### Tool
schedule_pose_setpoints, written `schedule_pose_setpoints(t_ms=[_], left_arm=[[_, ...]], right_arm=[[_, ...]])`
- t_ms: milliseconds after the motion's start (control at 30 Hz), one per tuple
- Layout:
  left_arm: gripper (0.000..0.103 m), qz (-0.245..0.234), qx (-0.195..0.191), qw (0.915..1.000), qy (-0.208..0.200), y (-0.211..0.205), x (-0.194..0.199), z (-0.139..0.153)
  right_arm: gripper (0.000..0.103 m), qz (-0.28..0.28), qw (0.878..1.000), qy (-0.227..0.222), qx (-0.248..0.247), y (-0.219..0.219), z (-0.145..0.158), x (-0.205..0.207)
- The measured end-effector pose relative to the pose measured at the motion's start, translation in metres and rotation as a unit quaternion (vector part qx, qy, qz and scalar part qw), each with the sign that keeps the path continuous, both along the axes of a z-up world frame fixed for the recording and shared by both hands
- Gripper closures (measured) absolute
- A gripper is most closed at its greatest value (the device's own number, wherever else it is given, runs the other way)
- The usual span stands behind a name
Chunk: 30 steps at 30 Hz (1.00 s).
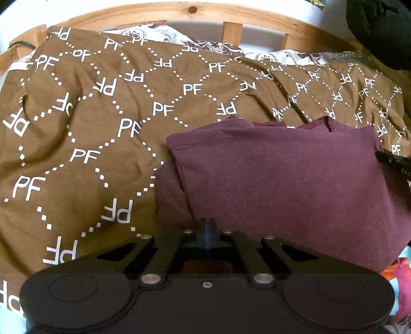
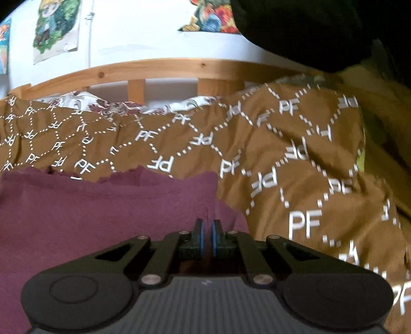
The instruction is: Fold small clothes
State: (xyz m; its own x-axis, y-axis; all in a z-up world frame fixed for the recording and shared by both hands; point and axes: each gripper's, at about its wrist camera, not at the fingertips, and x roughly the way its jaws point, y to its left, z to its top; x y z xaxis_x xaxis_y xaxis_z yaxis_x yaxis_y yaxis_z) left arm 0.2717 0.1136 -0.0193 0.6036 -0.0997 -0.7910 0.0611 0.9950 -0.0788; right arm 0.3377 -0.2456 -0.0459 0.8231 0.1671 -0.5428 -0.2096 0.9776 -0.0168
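On brown printed bedspread [image 1: 90,133]: soft maroon garment [image 1: 282,179], folded rectangular

A plain maroon garment [image 1: 282,179] lies on a brown bedspread [image 1: 90,128] printed with white dotted diamonds and letters

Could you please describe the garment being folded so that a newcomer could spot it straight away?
Find the brown bedspread printed with white PF letters, below the wooden bed frame. On it lies the maroon garment, partly folded. It is the only plain, unprinted fabric there.
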Motion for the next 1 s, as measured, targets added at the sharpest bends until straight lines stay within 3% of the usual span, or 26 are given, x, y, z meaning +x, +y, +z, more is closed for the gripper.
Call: schedule_pose_setpoints(t_ms=[233,333,367,433,500,567,633,833,1000], left_arm=[[0.103,0.006,0.001,1.0,0.003,0.0,0.0,-0.002],[0.101,0.011,-0.006,0.9999,0.001,0.001,-0.002,0.0],[0.097,0.014,-0.01,0.9999,0.001,0.001,-0.003,0.0],[0.083,0.028,-0.014,0.9995,-0.002,0.002,-0.007,0.003],[0.072,0.047,-0.02,0.9986,-0.012,0.003,-0.014,0.007],[0.052,0.063,-0.03,0.9972,-0.025,0.004,-0.024,0.012],[0.04,0.082,-0.032,0.9954,-0.037,0.003,-0.036,0.018],[0.021,0.082,-0.013,0.9945,-0.063,-0.013,-0.065,0.025],[0.017,0.074,0.015,0.9946,-0.071,-0.032,-0.087,0.017]], right_arm=[[0.095,0.007,1.0,0.018,-0.017,0.005,-0.005,0.003],[0.086,0.008,1.0,0.028,-0.008,0.002,-0.003,0.003],[0.084,0.01,0.999,0.032,-0.003,0.0,-0.002,0.002],[0.064,0.013,0.999,0.036,-0.002,-0.002,0.001,-0.001],[0.056,0.018,0.999,0.038,-0.001,-0.004,0.005,-0.009],[0.044,0.022,0.999,0.035,-0.001,-0.005,0.01,-0.021],[0.024,0.026,0.999,0.024,-0.006,-0.005,0.015,-0.039],[0.013,0.025,1.0,0.002,-0.013,-0.012,0.017,-0.093],[0.014,0.005,1.0,-0.009,0.022,-0.025,0.012,-0.119]])
